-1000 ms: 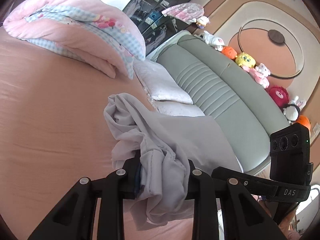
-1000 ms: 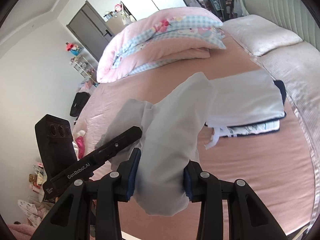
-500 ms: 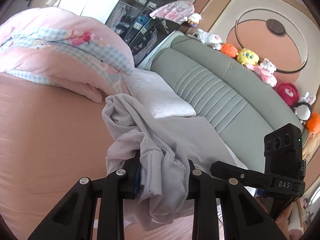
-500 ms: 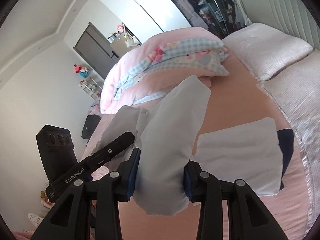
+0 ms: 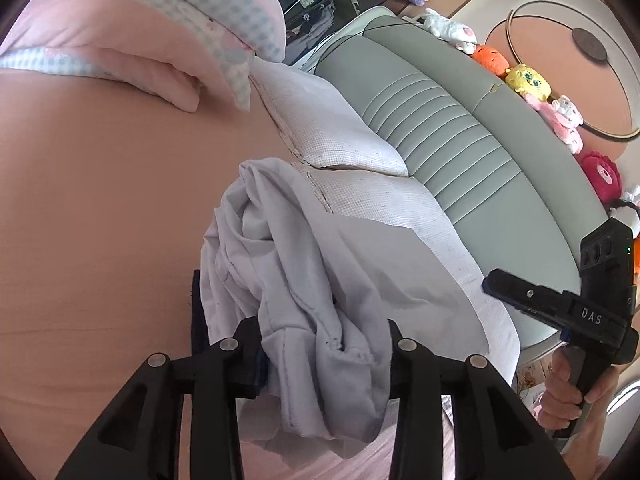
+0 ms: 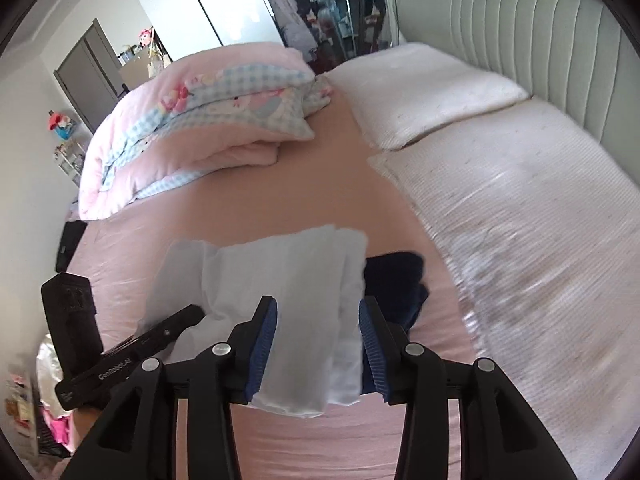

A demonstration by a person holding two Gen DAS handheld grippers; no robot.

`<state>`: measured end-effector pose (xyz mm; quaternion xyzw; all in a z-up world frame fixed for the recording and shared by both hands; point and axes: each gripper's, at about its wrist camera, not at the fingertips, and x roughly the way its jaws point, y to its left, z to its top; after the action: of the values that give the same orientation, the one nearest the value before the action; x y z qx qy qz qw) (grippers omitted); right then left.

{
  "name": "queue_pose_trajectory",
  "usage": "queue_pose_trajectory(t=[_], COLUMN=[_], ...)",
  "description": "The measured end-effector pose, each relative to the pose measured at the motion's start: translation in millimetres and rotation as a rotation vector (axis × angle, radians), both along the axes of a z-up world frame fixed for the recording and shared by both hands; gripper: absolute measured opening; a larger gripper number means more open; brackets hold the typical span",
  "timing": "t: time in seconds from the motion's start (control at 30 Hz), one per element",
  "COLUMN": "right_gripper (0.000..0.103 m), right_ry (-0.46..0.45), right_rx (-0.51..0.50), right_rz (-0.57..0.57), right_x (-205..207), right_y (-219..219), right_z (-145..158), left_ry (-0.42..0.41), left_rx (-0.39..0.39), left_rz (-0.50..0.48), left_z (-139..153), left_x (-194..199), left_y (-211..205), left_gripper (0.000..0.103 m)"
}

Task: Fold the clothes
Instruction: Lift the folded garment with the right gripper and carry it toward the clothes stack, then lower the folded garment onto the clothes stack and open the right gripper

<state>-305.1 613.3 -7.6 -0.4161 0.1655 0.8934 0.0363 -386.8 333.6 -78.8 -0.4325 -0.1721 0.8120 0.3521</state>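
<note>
"DAS" and "GenRobot.AI" hand-held grippers (image 5: 324,354) (image 6: 318,346), loosening jaws around pale garment (image 5: 304,280).

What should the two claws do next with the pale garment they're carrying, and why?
Probably lower it the last bit and let go. The garment is between the fingers of the left claw and the right claw, whose jaws have just been opening. It hangs over the pink sheet, just above a dark folded item, so it looks ready to be set on that.
</note>
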Motion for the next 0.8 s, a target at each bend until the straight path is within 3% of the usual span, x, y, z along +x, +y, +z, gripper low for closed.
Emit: queue_pose_trajectory(t=[0.07, 0.13, 0.23, 0.3, 0.37, 0.5, 0.67, 0.8], right_gripper=[0.042, 0.042, 0.042, 0.042, 0.042, 0.042, 0.045, 0.045], right_ry=[0.044, 0.073, 0.043, 0.015, -0.014, -0.019, -0.018, 0.022], right_rx=[0.069, 0.134, 0.153, 0.155, 0.169, 0.143, 0.144, 0.094], right_rz=[-0.024, 0.043, 0.106, 0.142, 0.161, 0.153, 0.169, 0.145], right_x=[3.3, 0.2, -14.2, -25.0, -34.0, -27.5, -24.3, -19.2], right_y=[-7.2, -29.9, -46.7, -55.3, -60.3, -39.5, -36.8, -34.5], right_z=[14.5, 16.6, -4.7, -21.8, -39.2, -56.6, -58.7, -46.7], left_ry=[0.048, 0.149, 0.228, 0.221, 0.162, 0.054, 0.066, 0.148], left_rx=[-0.034, -0.051, 0.021, -0.008, -0.085, 0.001, -0.027, -0.073], left_rz=[0.054, 0.122, 0.025, -0.084, -0.1, -0.057, -0.06, -0.028], left_z=[14.5, 32.7, 46.0, 35.7, 10.2, -24.6, -29.0, -3.6], left_x=[5.2, 18.5, 33.8, 33.2, 22.7, 6.3, 9.3, 18.1], left_y=[-12.9, -26.0, -20.7, -0.6, 10.9, -3.2, -11.2, -21.5], left_gripper=[0.037, 0.037, 0.037, 0.03, 0.025, 0.02, 0.017, 0.017])
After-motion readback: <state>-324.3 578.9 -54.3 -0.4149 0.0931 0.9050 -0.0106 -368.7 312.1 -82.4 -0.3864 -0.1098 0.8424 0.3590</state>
